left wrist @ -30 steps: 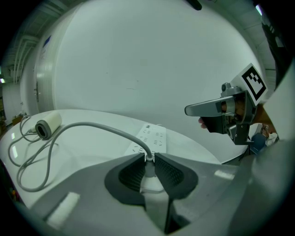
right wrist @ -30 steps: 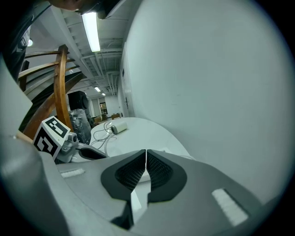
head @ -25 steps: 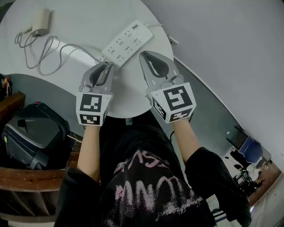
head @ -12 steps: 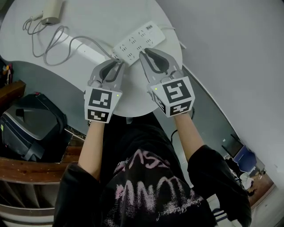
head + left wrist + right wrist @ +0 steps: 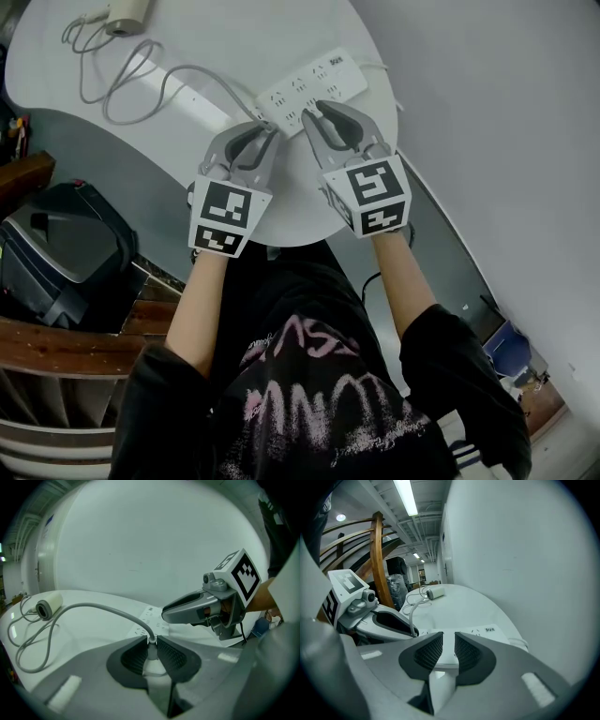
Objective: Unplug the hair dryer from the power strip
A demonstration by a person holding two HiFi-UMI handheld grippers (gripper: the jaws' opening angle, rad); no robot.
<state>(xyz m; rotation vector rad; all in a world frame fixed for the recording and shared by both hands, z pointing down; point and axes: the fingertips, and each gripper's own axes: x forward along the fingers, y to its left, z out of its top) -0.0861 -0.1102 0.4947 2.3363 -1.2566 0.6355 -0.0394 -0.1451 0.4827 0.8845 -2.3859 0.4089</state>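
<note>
We have the left gripper (image 5: 151, 641) clamped on the plug (image 5: 151, 656), one ribbed pad on each side of its white body. The plug sits at the near end of the power strip (image 5: 309, 86), which lies flat beside the right edge of the table (image 5: 216, 37). The grey cord (image 5: 93, 606) runs from the plug to the hair dryer (image 5: 127, 11) at the far left edge, looping beside it. The right gripper (image 5: 449, 637) is just beside the left, jaws a narrow gap apart and empty, tips over the strip's near side.
</note>
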